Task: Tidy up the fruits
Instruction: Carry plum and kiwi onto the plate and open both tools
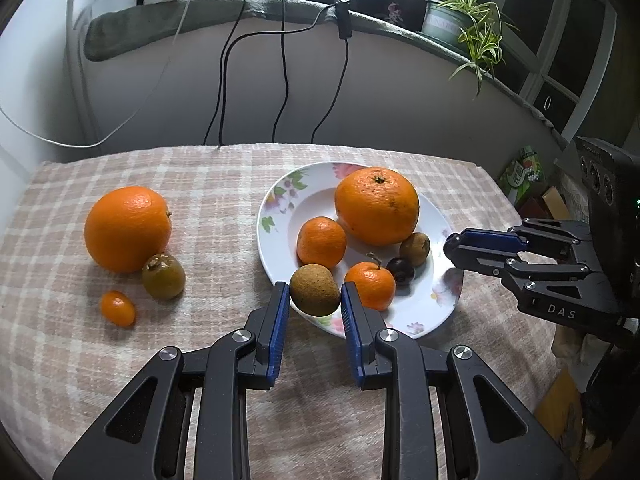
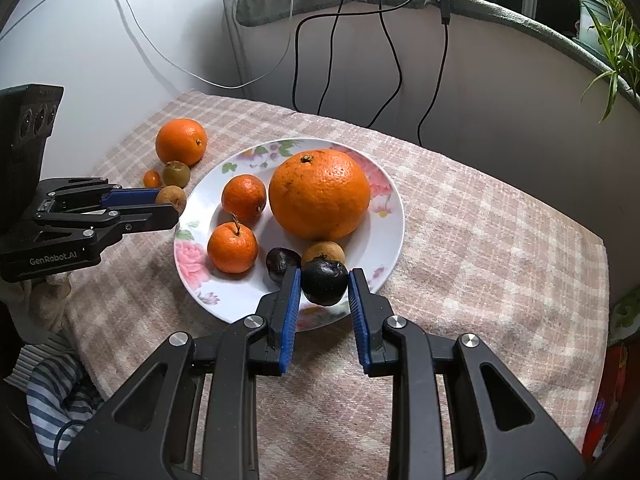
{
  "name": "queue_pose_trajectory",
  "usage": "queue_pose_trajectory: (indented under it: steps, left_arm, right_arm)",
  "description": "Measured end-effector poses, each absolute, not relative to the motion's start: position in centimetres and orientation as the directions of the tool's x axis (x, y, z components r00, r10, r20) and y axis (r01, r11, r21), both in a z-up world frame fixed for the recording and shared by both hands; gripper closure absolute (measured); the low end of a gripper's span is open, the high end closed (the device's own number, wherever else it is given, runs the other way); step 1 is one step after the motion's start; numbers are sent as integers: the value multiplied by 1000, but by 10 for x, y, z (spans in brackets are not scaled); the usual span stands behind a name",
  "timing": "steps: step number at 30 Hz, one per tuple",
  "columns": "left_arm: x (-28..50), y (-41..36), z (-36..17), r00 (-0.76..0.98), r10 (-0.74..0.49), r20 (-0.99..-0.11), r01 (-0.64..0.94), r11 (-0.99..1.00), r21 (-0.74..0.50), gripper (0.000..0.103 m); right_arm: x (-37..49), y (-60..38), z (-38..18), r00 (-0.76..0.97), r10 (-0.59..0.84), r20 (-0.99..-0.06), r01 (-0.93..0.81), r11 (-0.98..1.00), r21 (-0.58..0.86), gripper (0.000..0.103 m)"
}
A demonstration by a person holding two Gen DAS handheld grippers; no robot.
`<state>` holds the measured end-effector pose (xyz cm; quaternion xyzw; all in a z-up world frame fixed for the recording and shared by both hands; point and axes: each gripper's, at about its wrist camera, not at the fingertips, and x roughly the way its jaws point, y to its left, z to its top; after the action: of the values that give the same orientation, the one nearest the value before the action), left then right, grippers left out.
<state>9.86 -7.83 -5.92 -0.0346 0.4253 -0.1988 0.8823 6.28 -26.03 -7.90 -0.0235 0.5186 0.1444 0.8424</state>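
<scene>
1. The tabletop [image 1: 224, 168], draped in a beige and cream checked woven cloth, carries everything; behind it, at twelve o'clock, black cables hang down a pale wall under a grey-padded ledge with a potted spider plant [image 1: 468, 20].
2. A white round ceramic plate with pink flower print [image 2: 394, 216] sits mid-table. On it lie a big round orange [image 2: 319, 194], two small orange mandarins, one at its nine o'clock [image 2: 243, 196] and one with a stem toward seven o'clock [image 2: 232, 248], a small brown round fruit [image 2: 323, 252] at its six o'clock and a dark purple round fruit [image 2: 282, 262] beside that.
3. Off the plate, at its ten o'clock in the right wrist view, rest a second large orange [image 2: 181, 141], a greenish-brown round fruit [image 2: 176, 174] and a tiny orange kumquat [image 2: 152, 178], close together.
4. The left hand-held gripper [image 1: 315, 296] is clamped on a brown rough-skinned round fruit [image 1: 315, 290], its blue pads pressing both sides, just over the plate's rim on the left-gripper side, clear of the cloth; the stemmed mandarin sits just beyond it.
5. The right hand-held gripper [image 2: 324, 290] is clamped on a dark, nearly black round fruit [image 2: 324, 282], held over the plate's six o'clock edge, with the dark purple fruit and small brown fruit directly beyond its tips.
</scene>
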Motion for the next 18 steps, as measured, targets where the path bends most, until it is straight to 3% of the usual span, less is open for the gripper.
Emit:
queue_pose_trajectory:
  steps: [11,14,15,17,18]
  left_arm:
    - [98,-82,-59,560,-385,-734,331,916,-228,78]
    - [98,-82,-58,564,-386,-730,329,916,-229,62]
    - [98,-81,-58,565,-388,-729,330,915,-231,60]
    - [97,-81,-58,566,-389,-727,334,914,-230,58]
    - [97,-82,-58,567,-388,-727,334,914,-228,51]
  right_arm:
    - [62,-257,-80,420,222,-880,-273,956,111,78]
    - [62,-257,-80,418,219,-882,-275,955,107,77]
    - [62,-257,-80,419,219,-881,-275,955,107,73]
    - [62,-257,-79,426,217,-878,-275,956,103,53]
    - [62,-257,-78,432,217,-876,-275,956,101,43]
